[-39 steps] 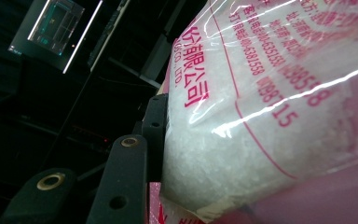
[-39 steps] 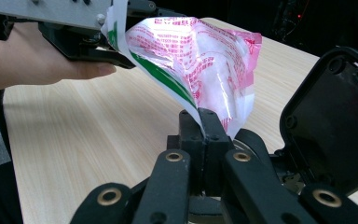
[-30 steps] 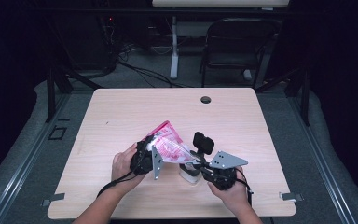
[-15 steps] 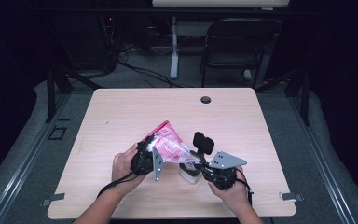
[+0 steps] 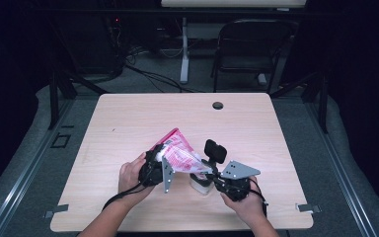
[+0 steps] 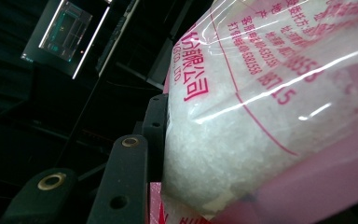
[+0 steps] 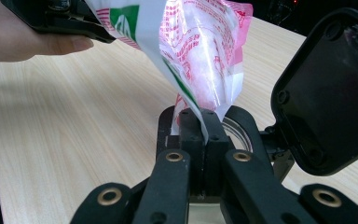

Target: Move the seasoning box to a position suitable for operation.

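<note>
A clear plastic bag (image 5: 180, 155) with pink and red print holds white granules (image 6: 223, 140) and hangs tilted above the table. My left gripper (image 5: 160, 165) is shut on the bag's upper body; one black finger (image 6: 156, 130) presses into its side. My right gripper (image 7: 204, 126) is shut on the bag's lower corner (image 7: 200, 100), pinching it just above a small clear jar (image 7: 240, 128). The jar (image 5: 201, 181) stands on the table with its black hinged lid (image 7: 328, 93) flipped up and open. The person's left hand (image 7: 28, 42) shows at the upper left of the right gripper view.
The light wood table (image 5: 128, 123) has a round cable hole (image 5: 217, 105) near its far edge. Behind the table stand a black chair (image 5: 249, 49) and cables on a dark floor. Both hands work near the table's front edge.
</note>
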A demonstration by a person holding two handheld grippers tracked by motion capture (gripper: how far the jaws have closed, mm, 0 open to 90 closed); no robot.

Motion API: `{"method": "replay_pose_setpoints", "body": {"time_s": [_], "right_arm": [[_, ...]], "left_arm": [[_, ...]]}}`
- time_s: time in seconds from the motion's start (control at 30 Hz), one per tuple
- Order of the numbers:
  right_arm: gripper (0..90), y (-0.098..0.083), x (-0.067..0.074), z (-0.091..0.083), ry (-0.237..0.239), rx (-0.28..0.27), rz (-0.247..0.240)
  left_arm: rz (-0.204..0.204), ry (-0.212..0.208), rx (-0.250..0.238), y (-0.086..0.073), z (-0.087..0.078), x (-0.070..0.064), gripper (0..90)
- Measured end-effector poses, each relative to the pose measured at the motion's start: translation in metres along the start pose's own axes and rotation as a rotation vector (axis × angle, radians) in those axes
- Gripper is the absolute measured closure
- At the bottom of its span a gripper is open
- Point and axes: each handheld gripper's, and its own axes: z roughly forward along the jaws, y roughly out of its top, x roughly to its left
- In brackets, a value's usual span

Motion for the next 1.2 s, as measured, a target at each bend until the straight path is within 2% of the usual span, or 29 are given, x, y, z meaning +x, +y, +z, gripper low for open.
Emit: {"method": "replay_pose_setpoints", "body": {"time_s": [0.4, 0.97, 1.2], "right_arm": [[90.0, 0.0, 0.0, 0.0, -0.014, 0.005, -0.007], [90.0, -0.003, -0.005, -0.002, -0.026, 0.006, -0.006], [90.0, -0.004, -0.006, -0.003, -0.028, 0.013, -0.005]], "left_arm": [[-0.003, 0.007, -0.011, 0.001, 0.0, 0.0, 67.0], [0.072, 0.061, -0.027, 0.014, -0.002, 0.003, 67.0], [0.089, 0.078, -0.034, 0.018, -0.002, 0.003, 67.0]]}}
